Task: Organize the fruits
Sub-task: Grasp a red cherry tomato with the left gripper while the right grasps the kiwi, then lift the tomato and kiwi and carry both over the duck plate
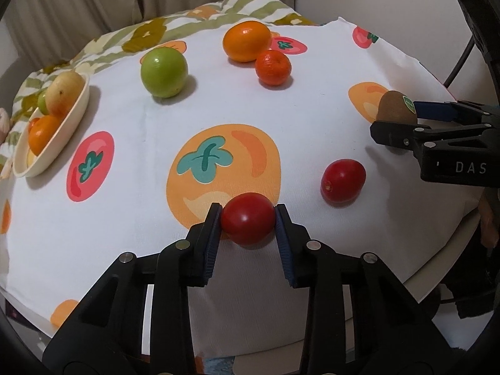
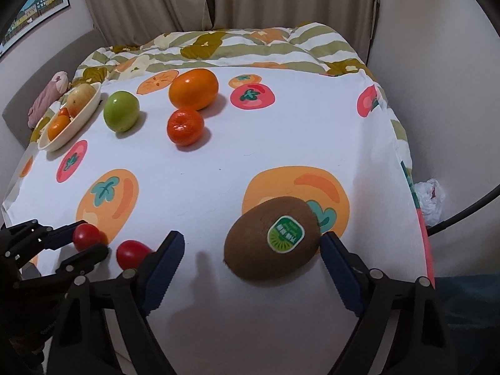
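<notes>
One view only shows kiwi (image 2: 275, 239) label fully, plastic bag (image 2: 431, 200) beside bed

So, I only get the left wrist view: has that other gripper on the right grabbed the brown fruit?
Observer: No. The right gripper is open around the kiwi, and one finger stands well clear of it.
Operator: Anything past the right edge of the cloth?
Observer: Yes, a crumpled white plastic bag lies just beyond the cloth.
Operator: Anything on the walls?
Observer: A framed picture of buildings hangs at the upper left.
</notes>
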`<state>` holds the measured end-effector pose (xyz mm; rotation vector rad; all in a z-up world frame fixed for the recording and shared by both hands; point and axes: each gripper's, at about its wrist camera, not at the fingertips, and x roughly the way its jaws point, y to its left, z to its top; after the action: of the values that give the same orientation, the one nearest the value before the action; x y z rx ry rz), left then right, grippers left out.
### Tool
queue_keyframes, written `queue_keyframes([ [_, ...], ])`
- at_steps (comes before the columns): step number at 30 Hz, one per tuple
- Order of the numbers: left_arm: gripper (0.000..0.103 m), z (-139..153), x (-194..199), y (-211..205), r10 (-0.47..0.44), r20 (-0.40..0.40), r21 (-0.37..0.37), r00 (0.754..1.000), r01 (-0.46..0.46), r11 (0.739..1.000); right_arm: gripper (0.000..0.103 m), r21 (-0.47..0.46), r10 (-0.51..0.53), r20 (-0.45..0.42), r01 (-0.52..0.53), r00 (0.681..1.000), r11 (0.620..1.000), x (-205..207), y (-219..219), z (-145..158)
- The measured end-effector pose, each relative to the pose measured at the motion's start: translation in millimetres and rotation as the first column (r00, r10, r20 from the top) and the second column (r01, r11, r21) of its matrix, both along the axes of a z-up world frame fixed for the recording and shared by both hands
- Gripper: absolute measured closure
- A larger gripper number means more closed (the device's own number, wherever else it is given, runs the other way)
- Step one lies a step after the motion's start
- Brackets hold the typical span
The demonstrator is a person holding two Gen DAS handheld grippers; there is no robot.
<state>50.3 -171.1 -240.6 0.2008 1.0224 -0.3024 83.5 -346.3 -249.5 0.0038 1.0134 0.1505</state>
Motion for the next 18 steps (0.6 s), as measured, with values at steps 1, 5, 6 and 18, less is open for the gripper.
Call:
queue_keyframes([
  [1, 0.065, 0, 0, 1, 0.004, 0.0, -0.001, 1.0, -0.004, 1.0, 0.02, -0.001, 0.0, 0.0, 0.0, 1.0, 1.0, 1, 0, 0],
  [5, 0.065, 0, 1, 3, 0.017, 0.0, 0.001, 1.0, -0.017, 1.0, 0.025, -0.025, -0.003, -0.01, 0.003, 1.0, 1.0, 2, -1, -4],
  [6, 0.065, 0, 1, 3, 0.02, 0.001, 0.003, 1.0, -0.02, 1.0, 0.026, -0.034, -0.005, -0.014, 0.005, 1.0, 0.999, 3, -1, -6],
  [18, 0.065, 7, 6, 13, 0.048, 0.024, -0.002, 0.999, -0.048, 0.999, 0.044, -0.077, -0.009, -0.028, 0.007, 1.0, 0.997, 7, 0, -10],
])
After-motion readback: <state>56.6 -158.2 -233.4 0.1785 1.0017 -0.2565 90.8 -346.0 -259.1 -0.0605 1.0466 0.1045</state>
